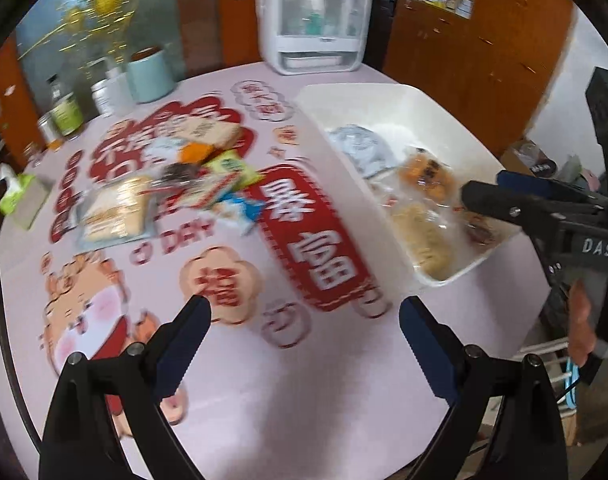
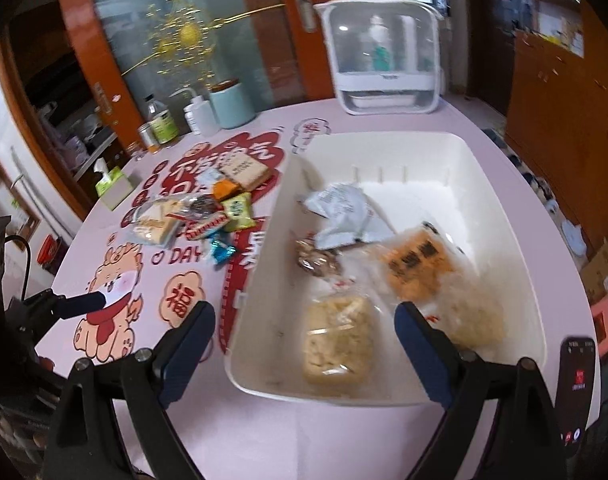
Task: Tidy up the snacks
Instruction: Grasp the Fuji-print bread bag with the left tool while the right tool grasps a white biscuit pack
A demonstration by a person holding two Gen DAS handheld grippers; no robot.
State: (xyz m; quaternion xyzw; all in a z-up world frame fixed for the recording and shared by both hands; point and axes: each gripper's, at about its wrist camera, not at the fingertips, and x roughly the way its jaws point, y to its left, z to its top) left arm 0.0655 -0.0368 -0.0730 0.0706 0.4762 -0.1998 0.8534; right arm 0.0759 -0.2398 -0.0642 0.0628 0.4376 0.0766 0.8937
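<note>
"DAS" on right claw

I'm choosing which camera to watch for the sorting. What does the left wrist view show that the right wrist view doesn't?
Only the left wrist view shows the left gripper from behind, jaws open over bare tablecloth, and the person's hand.

Only the right wrist view shows the right gripper, jaws open over the white bin, a brown-wrapped snack inside and a phone.

Both show the snack pile and the bin.
</note>
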